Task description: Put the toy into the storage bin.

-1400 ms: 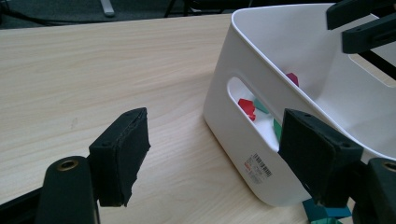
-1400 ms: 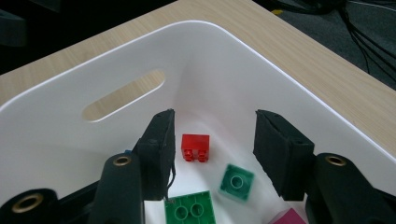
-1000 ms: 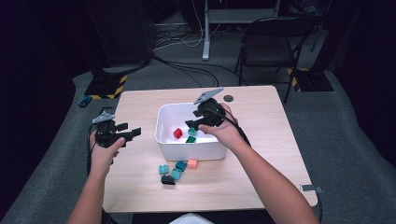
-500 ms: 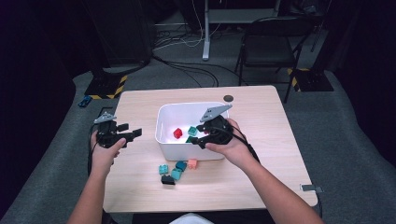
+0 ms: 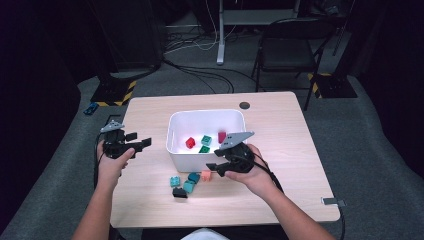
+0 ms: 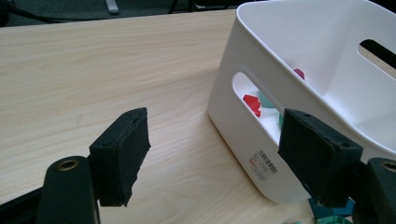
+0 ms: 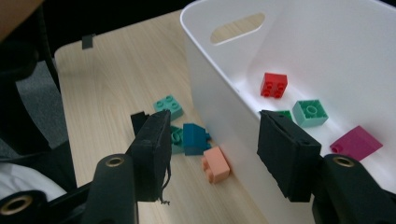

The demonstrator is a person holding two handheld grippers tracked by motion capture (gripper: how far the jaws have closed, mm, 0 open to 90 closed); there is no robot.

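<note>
A white bin (image 5: 175, 125) stands mid-table and holds a red brick (image 5: 190, 142), two green bricks (image 5: 206, 140) and a magenta brick (image 5: 222, 136). My right gripper (image 5: 217, 169) is open and empty at the bin's near wall (image 7: 224, 93), its jaws straddling that wall. In its view the red brick (image 7: 274, 85), a green brick (image 7: 310, 112) and the magenta brick (image 7: 356, 142) lie inside. My left gripper (image 5: 135, 145) is open and empty left of the bin (image 6: 303, 70), clear of it.
Loose bricks lie on the table in front of the bin: a salmon one (image 7: 216, 164), a dark teal one (image 7: 194, 137), a light teal one (image 7: 168, 105) and a black one (image 5: 179, 193). Bare tabletop (image 5: 280, 130) spreads right of the bin.
My right gripper has drawn back from over the bin toward the person and now sits low at the bin's near wall. The left gripper has stayed put.
</note>
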